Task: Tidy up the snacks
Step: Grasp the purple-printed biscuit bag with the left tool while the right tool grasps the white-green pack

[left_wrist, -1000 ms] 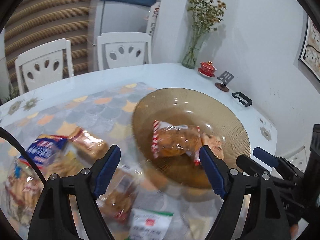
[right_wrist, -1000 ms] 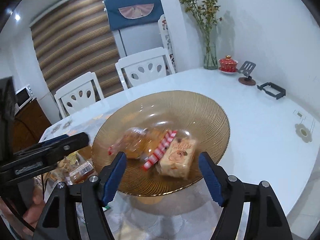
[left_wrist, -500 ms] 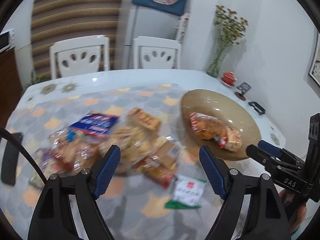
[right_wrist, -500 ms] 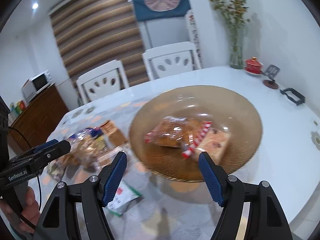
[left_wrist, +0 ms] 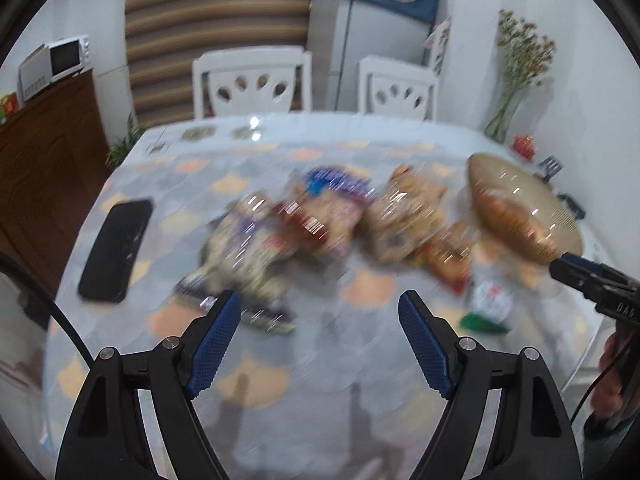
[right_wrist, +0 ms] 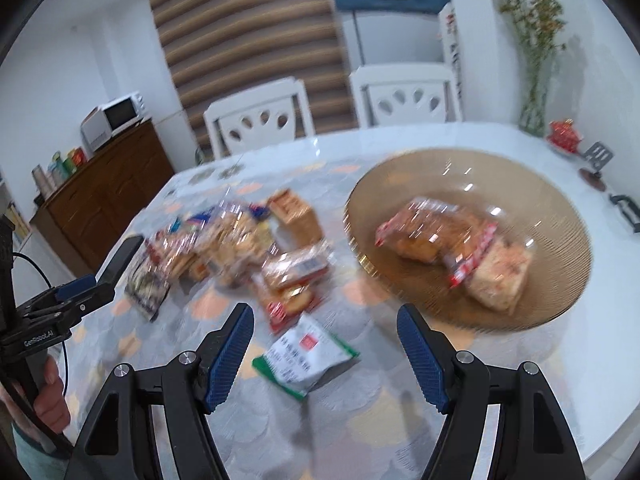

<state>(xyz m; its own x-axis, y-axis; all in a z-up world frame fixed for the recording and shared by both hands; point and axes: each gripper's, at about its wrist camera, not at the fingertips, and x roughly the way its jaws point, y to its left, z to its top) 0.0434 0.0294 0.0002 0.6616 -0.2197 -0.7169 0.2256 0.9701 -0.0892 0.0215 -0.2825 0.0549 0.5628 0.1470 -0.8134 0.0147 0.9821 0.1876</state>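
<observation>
Amber bowl right of loose packets.
Green-edged packet just ahead of right gripper; both grippers wide, empty; left gripper farther.

clear: near tablecloth | blocked: snack pile, apparently packed

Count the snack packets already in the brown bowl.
2: a red-and-white striped clear packet near the brown bowl's middle, and a pale packet beside it toward the near rim. Blur could hide another.
</observation>
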